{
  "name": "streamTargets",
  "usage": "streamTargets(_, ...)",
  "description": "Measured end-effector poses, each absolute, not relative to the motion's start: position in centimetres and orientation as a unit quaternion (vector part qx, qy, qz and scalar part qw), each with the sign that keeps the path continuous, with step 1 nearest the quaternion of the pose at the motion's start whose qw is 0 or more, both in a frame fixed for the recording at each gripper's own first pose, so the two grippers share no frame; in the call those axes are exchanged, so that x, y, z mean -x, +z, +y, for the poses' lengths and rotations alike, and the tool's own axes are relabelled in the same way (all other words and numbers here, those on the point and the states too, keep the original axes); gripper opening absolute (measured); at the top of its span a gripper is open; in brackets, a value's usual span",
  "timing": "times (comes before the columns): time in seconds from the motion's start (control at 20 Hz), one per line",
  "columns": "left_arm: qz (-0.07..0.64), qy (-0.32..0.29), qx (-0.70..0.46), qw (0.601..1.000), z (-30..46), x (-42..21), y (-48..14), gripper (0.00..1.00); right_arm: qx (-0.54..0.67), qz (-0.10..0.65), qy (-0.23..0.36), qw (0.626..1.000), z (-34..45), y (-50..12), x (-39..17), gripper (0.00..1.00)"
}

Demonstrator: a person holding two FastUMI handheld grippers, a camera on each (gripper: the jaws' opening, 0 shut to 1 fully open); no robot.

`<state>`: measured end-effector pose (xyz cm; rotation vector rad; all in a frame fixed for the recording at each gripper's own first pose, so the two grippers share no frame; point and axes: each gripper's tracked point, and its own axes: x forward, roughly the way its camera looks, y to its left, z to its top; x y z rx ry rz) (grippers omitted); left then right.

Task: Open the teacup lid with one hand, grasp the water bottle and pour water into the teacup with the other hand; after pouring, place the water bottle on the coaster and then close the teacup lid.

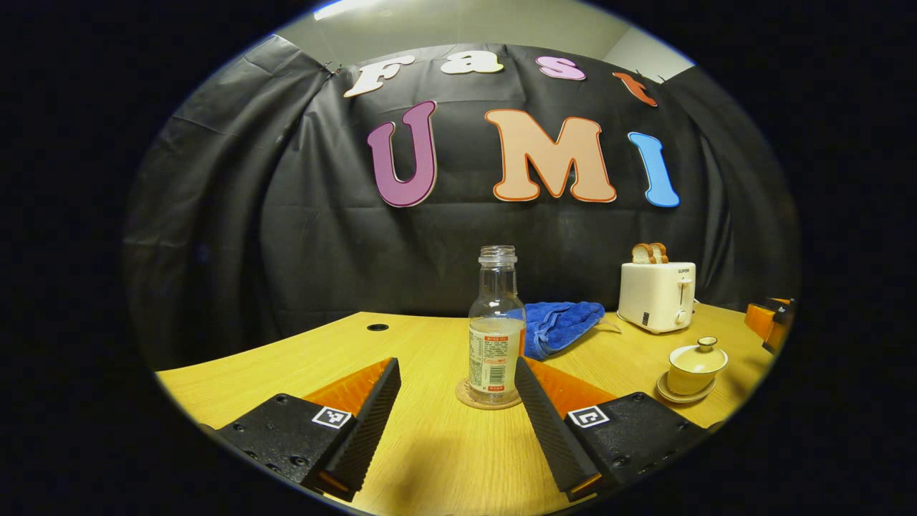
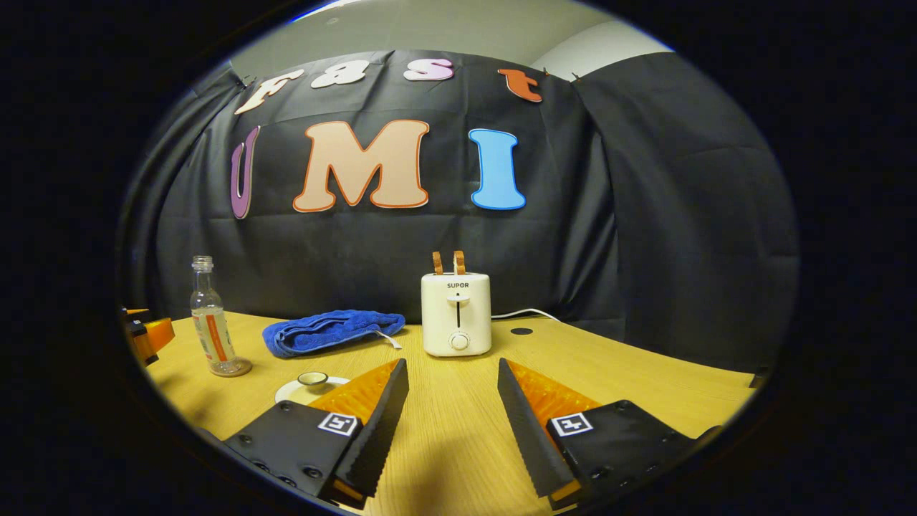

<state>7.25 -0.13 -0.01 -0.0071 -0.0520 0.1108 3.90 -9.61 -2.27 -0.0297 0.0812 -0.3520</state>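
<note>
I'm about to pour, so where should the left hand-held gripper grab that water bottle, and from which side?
Grip the water bottle across its wide labelled body, coming in level from the front. It stands upright on the coaster, centred ahead of the open left hand-held gripper; the body is broad and straight, the neck narrow and uncapped.

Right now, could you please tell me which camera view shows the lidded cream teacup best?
The left gripper view shows it best: the cream ceramic teacup sits whole on its saucer, lid and knob on, right of the clear water bottle. In the right gripper view, the right tool's left finger hides most of it, leaving the lid knob and saucer edge.
</note>
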Motion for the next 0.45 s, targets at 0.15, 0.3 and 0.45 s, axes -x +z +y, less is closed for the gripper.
streamTargets(0.15, -0.027, 0.052, 0.003, 0.998, -0.21, -7.26, -0.04, 0.94, 0.015, 0.04, -0.175, 0.984, -9.66, -2.36, -3.96, 0.82)
streamTargets(0.3, -0.027, 0.048, 0.003, 0.998, -0.36, -7.33, -0.04, 0.93, 0.015, 0.04, -0.175, 0.984, -9.68, -2.36, -4.0, 0.79)
streamTargets(0.45, -0.027, 0.048, 0.003, 0.998, -0.33, -7.37, -0.07, 0.93, 0.015, 0.04, -0.175, 0.984, -9.69, -2.4, -4.01, 0.82)
